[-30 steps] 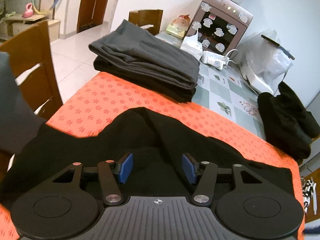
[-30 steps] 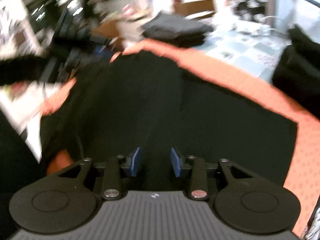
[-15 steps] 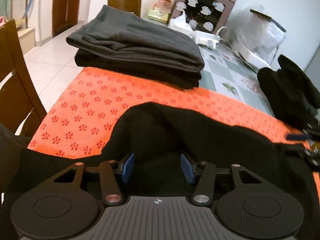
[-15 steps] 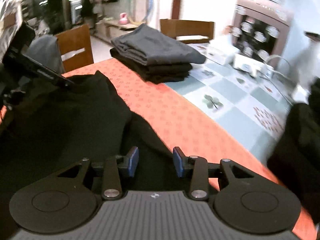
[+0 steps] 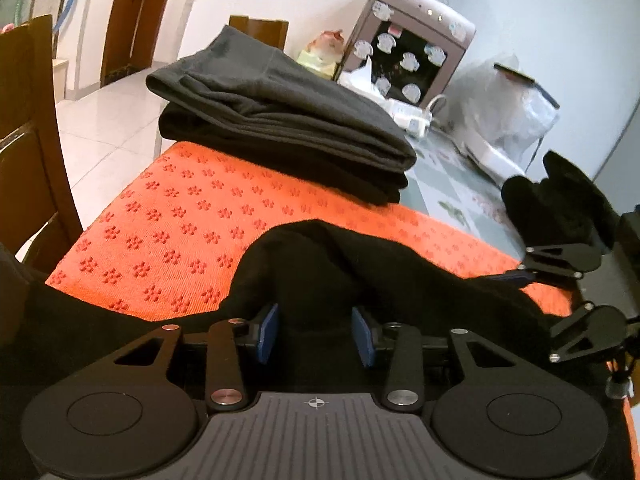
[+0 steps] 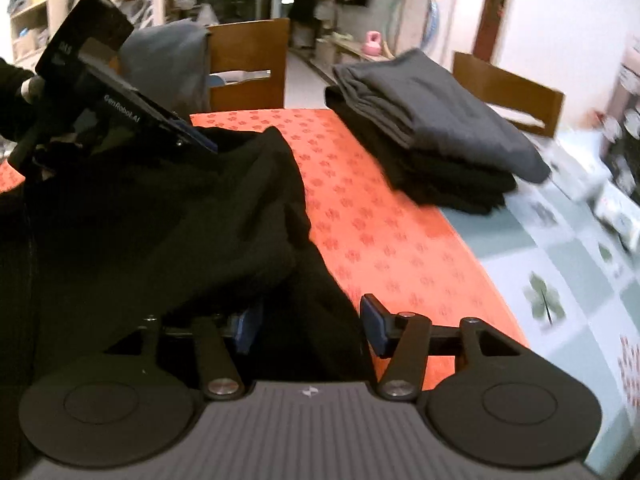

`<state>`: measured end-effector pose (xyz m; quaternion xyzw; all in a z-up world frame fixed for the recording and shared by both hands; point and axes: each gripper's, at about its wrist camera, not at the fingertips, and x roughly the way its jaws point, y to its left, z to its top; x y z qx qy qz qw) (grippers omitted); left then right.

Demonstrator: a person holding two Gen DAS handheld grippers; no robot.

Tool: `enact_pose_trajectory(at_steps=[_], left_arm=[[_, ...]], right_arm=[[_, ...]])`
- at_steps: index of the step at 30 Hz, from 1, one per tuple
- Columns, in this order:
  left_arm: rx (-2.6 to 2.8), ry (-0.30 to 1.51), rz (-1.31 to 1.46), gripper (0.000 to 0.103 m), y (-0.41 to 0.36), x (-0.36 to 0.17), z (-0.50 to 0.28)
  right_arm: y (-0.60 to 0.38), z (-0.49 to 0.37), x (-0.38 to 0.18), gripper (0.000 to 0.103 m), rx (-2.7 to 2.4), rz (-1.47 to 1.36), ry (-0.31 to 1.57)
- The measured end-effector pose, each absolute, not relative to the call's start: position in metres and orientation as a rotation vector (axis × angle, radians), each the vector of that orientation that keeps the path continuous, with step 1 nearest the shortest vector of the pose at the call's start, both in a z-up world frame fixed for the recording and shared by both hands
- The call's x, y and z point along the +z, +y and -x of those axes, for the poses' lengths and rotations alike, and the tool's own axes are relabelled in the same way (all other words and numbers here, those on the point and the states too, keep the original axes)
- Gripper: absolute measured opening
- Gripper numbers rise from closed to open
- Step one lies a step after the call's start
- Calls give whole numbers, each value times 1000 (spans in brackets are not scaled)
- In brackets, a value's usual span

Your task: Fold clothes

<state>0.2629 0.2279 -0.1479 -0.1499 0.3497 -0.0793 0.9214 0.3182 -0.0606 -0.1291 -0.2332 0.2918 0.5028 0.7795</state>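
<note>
A black garment (image 5: 400, 264) (image 6: 180, 220) lies rumpled on the orange mat (image 5: 180, 232) (image 6: 380, 220), humped up in the middle. My left gripper (image 5: 316, 332) is shut on a bunched fold of it; from the right wrist view that gripper (image 6: 192, 136) sits at the garment's raised far-left peak. My right gripper (image 6: 312, 324) stands open over the garment's right edge, cloth lying loose between the fingers. In the left wrist view the right gripper (image 5: 532, 292) is at the far right, low over the cloth.
A stack of folded dark clothes (image 5: 280, 120) (image 6: 432, 128) sits at the mat's far end. A loose black pile (image 5: 560, 208) lies at the right. Wooden chairs (image 5: 28, 120) (image 6: 248, 68) flank the table, one with a grey garment (image 6: 168, 64). An appliance (image 5: 412, 60) and a plastic bag (image 5: 500, 104) stand behind.
My left gripper's fingers have narrowed onto the fold. My right gripper has swung toward the garment's right edge and its fingers have spread apart, letting the cloth go.
</note>
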Motion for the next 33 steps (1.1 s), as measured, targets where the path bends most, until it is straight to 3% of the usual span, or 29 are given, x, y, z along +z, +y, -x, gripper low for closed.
enact_pose_trajectory(at_steps=[9, 16, 18, 21, 33], left_arm=[[-169, 665, 333, 43, 231, -153, -260], [-180, 657, 380, 43, 239, -156, -261], [-183, 655, 393, 43, 241, -156, -261], [-186, 653, 414, 43, 244, -157, -262], [-158, 677, 630, 46, 235, -135, -262]], right_arm=[[-61, -358, -128, 60, 1004, 373, 594], [-77, -383, -137, 60, 968, 265, 686], [-86, -390, -138, 50, 889, 255, 693], [-104, -395, -129, 49, 844, 214, 701], [-164, -317, -74, 51, 883, 140, 798]])
